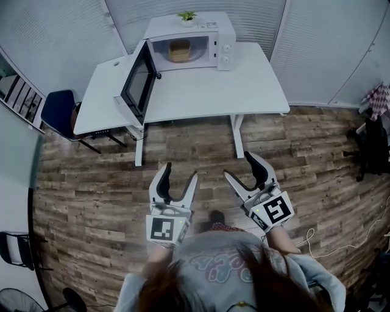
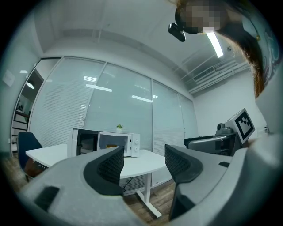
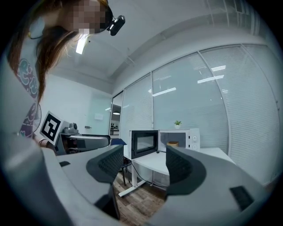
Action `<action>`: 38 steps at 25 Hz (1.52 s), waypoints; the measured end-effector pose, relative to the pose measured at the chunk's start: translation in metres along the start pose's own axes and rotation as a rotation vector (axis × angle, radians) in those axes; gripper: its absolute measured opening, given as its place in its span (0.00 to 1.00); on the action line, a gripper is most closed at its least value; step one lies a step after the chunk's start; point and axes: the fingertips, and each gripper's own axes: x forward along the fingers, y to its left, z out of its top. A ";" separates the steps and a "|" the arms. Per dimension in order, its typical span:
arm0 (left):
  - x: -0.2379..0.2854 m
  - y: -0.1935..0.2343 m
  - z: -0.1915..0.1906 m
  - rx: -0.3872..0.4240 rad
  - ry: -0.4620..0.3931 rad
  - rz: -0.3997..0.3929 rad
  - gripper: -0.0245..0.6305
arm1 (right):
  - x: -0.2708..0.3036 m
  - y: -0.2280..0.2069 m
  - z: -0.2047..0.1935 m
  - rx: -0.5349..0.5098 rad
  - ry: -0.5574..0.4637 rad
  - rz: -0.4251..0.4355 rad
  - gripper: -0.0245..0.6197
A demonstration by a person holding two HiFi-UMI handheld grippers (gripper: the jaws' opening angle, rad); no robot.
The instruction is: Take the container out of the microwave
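Note:
A white microwave stands at the back of a white table, its door swung wide open to the left. Inside sits a tan round container, also visible as the container in the right gripper view and the container in the left gripper view. My left gripper and right gripper are held over the wooden floor, well short of the table. Both stand open with nothing between their jaws.
A small potted plant sits on top of the microwave. A dark blue chair stands left of the table. Glass walls with blinds enclose the room. A chair with clothes is at the right. A white cable lies on the floor.

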 end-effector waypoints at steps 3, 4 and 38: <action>0.016 -0.002 -0.002 -0.003 -0.005 0.012 0.44 | 0.006 -0.016 -0.001 -0.012 -0.008 0.018 0.48; 0.021 -0.003 -0.003 -0.004 -0.006 0.015 0.44 | 0.008 -0.020 -0.001 0.000 -0.008 0.023 0.48; 0.050 -0.012 -0.007 0.019 -0.011 0.005 0.44 | 0.022 -0.050 -0.004 0.026 -0.002 0.063 0.48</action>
